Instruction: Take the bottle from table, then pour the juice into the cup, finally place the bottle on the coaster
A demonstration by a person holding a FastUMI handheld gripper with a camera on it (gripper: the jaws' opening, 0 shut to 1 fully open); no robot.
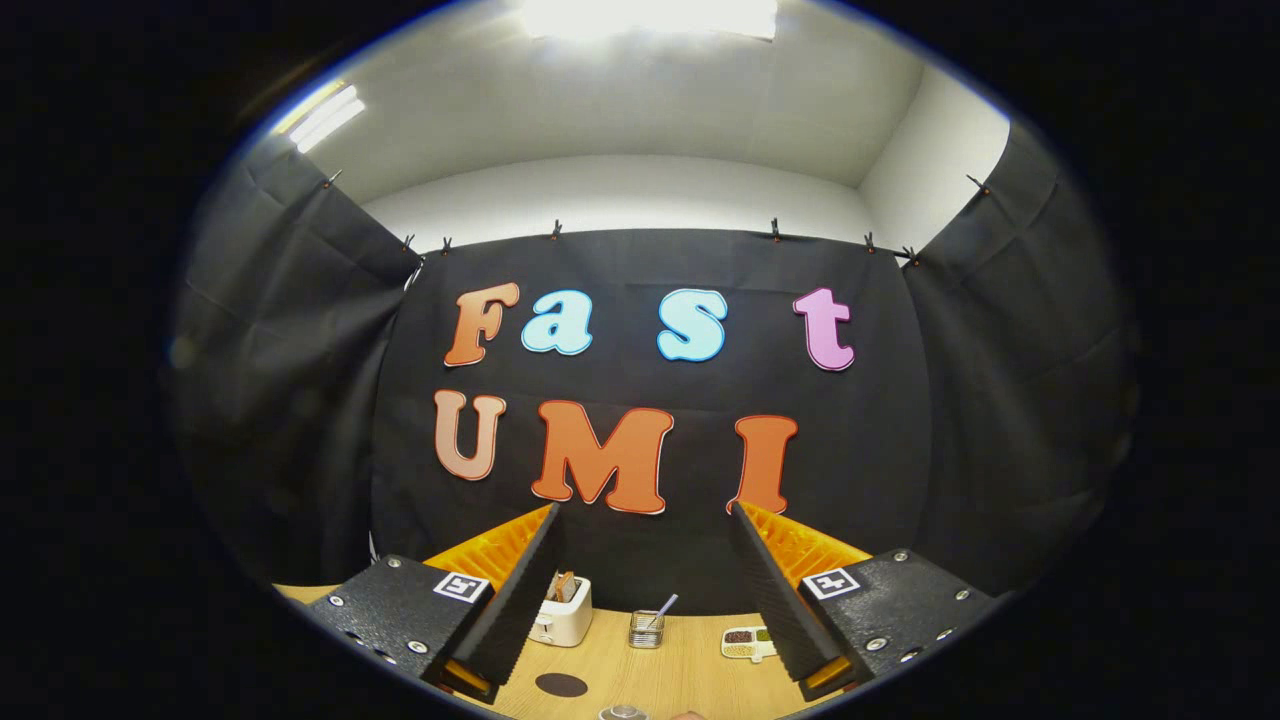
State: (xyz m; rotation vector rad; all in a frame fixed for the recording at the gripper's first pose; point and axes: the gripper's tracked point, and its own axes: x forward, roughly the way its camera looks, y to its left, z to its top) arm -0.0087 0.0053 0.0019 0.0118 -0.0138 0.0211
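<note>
My gripper (645,512) is held high above the wooden table (690,665) and stands open, with nothing between its black ribbed fingers (520,590). A dark round coaster (561,685) lies on the table, just ahead of the left finger's base. To its right, between the fingers and close under me, a clear round rim (623,712) peeks up; I cannot tell whether it is the bottle or the cup. Farther off, by the wall, stands a small glass (647,630) with a thin stick in it.
A white toaster (562,612) with bread in its slot stands at the back of the table, next to the left finger. A small white tray (748,643) with several compartments of grains lies by the right finger. Black cloth walls close the booth.
</note>
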